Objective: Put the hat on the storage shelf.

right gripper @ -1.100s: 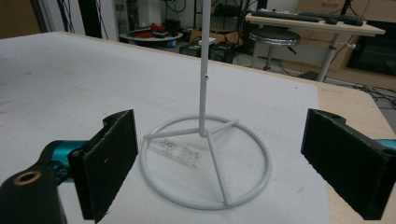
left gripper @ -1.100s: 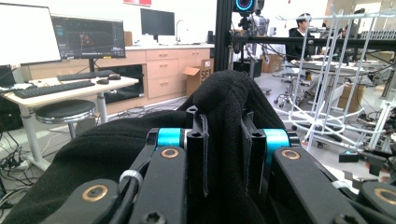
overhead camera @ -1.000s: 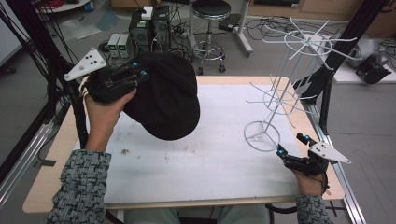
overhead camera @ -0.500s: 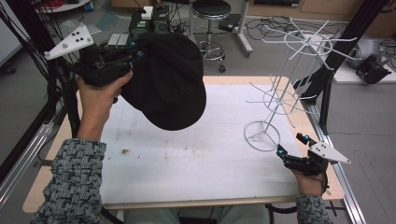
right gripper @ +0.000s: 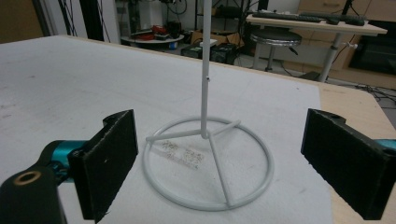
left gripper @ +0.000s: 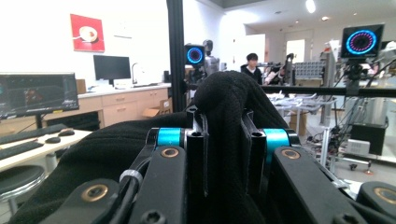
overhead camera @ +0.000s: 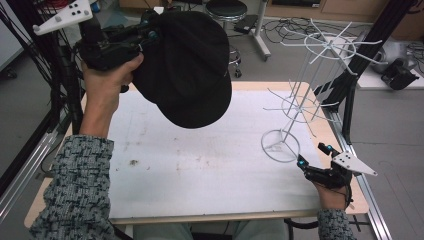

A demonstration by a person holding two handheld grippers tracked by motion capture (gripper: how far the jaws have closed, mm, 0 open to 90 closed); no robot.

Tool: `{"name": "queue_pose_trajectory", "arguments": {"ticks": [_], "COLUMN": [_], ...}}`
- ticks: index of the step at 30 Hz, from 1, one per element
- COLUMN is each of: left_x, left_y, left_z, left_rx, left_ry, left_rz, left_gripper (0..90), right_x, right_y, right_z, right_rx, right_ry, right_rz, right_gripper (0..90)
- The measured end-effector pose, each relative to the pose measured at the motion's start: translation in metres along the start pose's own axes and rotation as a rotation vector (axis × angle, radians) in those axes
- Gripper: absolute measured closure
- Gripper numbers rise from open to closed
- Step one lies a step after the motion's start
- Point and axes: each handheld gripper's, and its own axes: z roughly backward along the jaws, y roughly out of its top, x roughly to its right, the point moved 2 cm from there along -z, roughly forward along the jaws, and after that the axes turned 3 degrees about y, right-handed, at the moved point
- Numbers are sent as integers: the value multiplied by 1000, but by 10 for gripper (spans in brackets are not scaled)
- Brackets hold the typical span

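Tabletop [overhead camera: 200, 170]: white mat over a wood top, a few scuffs and stains, wood strip showing on the right side and front edge.
Room: lab space, stool [overhead camera: 227, 10] and cables on the floor past the far edge, black frame posts at both sides.
Left tool [overhead camera: 150, 31]: held up high over the far-left corner, jaws clamped tight on a fold of the black cap [overhead camera: 187, 70]; the left gripper view shows the fabric pinched between them.
Cap: hanging in the air, well off the tabletop.
Middle: pretty much bare mat, plenty of room.
White wire rack [overhead camera: 300, 105]: standing at the right, ring base on the mat.
Right tool [overhead camera: 314, 159]: low at the near-right corner, jaws spread wide, empty, just beside the ring base [right gripper: 208, 163].
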Motion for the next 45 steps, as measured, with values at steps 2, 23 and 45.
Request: {"name": "queue_pose_trajectory", "arguments": {"ticks": [2,23,45], "left_x": [1,9,19], "left_y": [4,22,16], "left_z": [-4,-36,-82], "left_rx": [10,91,115], "left_ry": [-17,-186,-310], "left_rz": [-4,25,48], "left_gripper": [769,768,768], "right_x": [0,2,4], "right_y": [0,0,-1], "right_z": [0,3,3], "right_rx": [0,8,11], "right_ry": [-1,-6,-6], "right_rz": [3,-2,-4], "right_gripper": [100,100,100]}}
